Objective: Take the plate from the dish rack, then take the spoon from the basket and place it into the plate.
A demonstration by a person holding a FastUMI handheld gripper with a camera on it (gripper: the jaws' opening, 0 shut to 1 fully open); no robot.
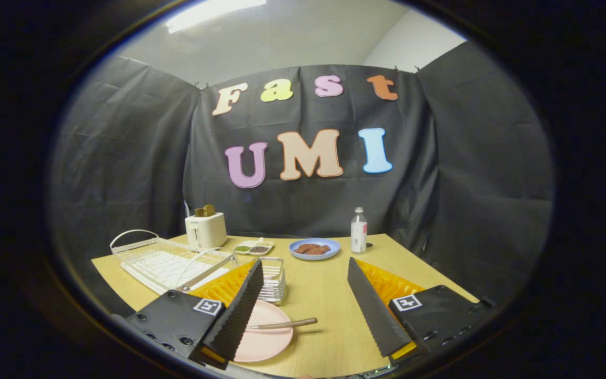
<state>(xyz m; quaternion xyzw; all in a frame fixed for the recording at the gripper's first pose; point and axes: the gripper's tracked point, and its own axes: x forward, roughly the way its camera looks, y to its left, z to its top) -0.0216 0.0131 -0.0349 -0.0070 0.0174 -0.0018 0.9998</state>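
A pink plate (265, 332) lies on the wooden table, partly hidden behind my left finger (240, 310). A spoon with a wooden handle (284, 323) rests on it, its handle sticking out past the plate's rim toward the gap between my fingers. My gripper (303, 308) is open and holds nothing; its fingers stand wide apart above the table. The wire basket (273, 279) sits just beyond the left finger. The white dish rack (169, 260) stands further left with no plate seen in it.
At the back of the table (324, 295) are a white toaster (205, 229), a small divided dish (253, 247), a blue plate with brown food (314, 249) and a small bottle (359, 230). Black cloth walls close in the booth behind and at both sides.
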